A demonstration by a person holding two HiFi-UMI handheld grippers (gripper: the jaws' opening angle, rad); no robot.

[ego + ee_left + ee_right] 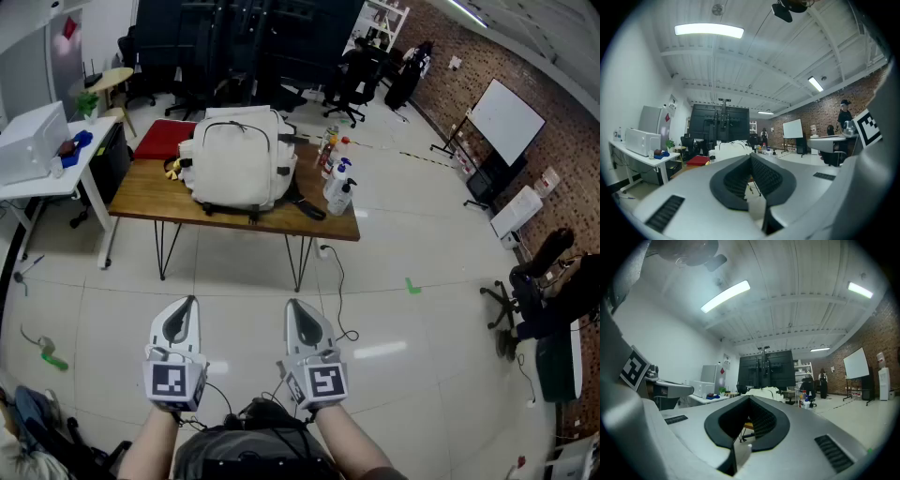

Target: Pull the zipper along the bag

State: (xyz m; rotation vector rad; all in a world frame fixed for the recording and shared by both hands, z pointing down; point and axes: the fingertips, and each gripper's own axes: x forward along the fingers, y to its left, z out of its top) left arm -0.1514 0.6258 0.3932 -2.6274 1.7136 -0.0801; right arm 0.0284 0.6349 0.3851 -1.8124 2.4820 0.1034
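A cream-white backpack (239, 159) lies on the wooden table (150, 197) well ahead of me, its zipper running over the top. Both grippers hang low over the floor, far short of the table. My left gripper (186, 302) is shut with nothing between its jaws, and my right gripper (294, 306) beside it is shut and empty too. In the left gripper view the left gripper (750, 157) points at the distant backpack (733, 147). In the right gripper view the right gripper (749, 399) points toward the same backpack (764, 392).
Several bottles (337, 173) stand at the table's right end and a red case (167, 139) lies behind the bag. A white desk with a microwave (33, 141) is at the left. Office chairs (352, 80) and a whiteboard (506, 120) stand farther back. A cable (339, 281) trails on the floor.
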